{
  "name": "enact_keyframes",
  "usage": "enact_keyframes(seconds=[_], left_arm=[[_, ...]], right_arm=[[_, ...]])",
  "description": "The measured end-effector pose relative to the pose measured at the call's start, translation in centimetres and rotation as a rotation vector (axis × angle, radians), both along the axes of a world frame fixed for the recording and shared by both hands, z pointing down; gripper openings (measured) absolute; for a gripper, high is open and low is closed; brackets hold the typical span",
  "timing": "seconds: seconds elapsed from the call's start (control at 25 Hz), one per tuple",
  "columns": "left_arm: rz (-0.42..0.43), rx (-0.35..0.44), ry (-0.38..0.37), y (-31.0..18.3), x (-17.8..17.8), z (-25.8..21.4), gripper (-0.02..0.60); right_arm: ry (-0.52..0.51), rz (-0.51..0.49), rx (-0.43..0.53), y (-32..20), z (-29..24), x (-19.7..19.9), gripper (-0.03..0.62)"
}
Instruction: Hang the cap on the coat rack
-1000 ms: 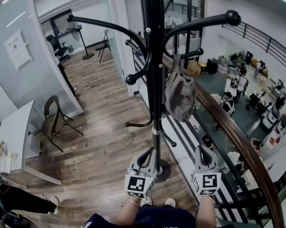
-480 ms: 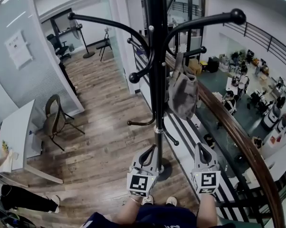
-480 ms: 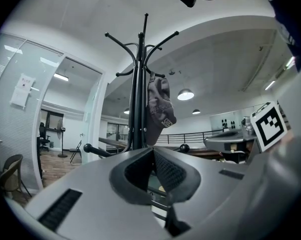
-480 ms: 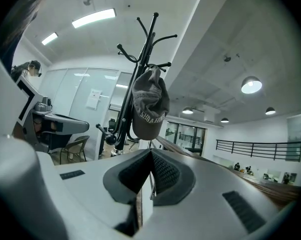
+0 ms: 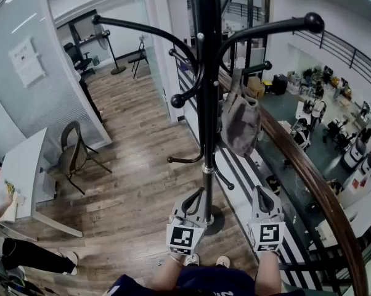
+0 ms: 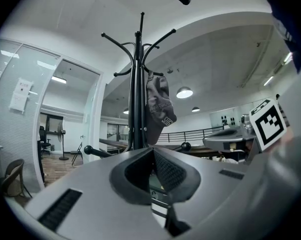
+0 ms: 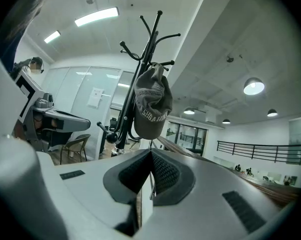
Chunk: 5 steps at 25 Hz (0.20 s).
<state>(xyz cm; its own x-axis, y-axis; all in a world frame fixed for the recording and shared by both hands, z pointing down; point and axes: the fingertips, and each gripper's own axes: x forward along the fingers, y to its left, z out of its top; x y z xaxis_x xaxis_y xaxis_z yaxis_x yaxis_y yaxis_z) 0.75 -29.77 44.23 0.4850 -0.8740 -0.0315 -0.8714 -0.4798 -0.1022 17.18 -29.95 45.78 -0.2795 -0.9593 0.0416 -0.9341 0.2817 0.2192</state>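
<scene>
The cap (image 5: 240,122) hangs on the coat rack (image 5: 205,103); both grippers clenched, holding nothing

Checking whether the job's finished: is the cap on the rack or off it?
On: the cap hangs by itself from the coat rack, its crown drooping down.
</scene>
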Motion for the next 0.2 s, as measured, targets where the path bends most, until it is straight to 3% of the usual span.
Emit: enact_keyframes(seconds=[0.2], left_arm=[[-0.005,0.000,0.014,0.00,-0.09,0.07,0.003]], right_arm=[[0.002,-0.004,-0.007,0.03,0.29,0.11,0.006]])
